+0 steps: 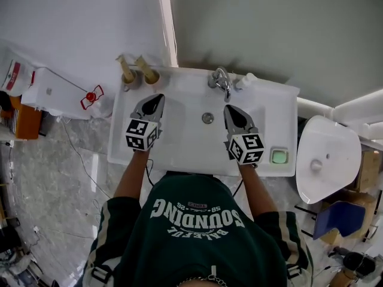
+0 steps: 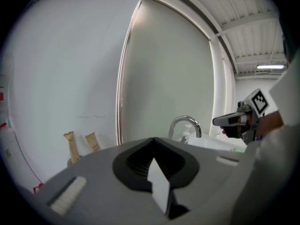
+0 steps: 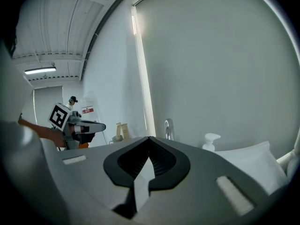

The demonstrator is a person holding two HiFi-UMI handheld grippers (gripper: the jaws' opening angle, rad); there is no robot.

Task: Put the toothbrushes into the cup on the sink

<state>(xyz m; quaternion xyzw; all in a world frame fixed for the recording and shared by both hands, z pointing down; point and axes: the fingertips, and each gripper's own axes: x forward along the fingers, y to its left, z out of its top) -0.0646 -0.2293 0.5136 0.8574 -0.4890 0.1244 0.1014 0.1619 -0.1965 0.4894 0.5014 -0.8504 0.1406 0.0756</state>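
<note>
While both my grippers hang over the white sink (image 1: pixel 179 154), the head view shows my left gripper (image 1: pixel 156 98) and right gripper (image 1: pixel 230 108) on either side of the drain (image 1: pixel 207 118), each with a black-and-white marker cube at its back. Two tan toothbrushes (image 1: pixel 127 70) stand upright at the sink's back left corner. A dark cup (image 1: pixel 151 77) rim shows at the foot of one, but I cannot tell if that cup holds both. My green shirt (image 1: pixel 197 238) carries white print, upside down from here, with "SOUNDING" readable and the smaller lines unclear. A white bag (image 1: pixel 15 70) on the left bears a red-and-white label too small to read. A green bar (image 1: pixel 279 156) lies at the sink's front right corner, a white pump bottle (image 1: pixel 246 81) stands beside the faucet (image 1: pixel 220 81), and grey marbled floor (image 1: pixel 54 184) spreads around. In the left gripper view my jaws are pressed together with nothing between them, and the toothbrushes rise against a white wall beside a lit strip. In the right gripper view those jaws also meet on nothing, and a red-and-white sign (image 3: pixel 87 110) on the far wall is illegible.
</note>
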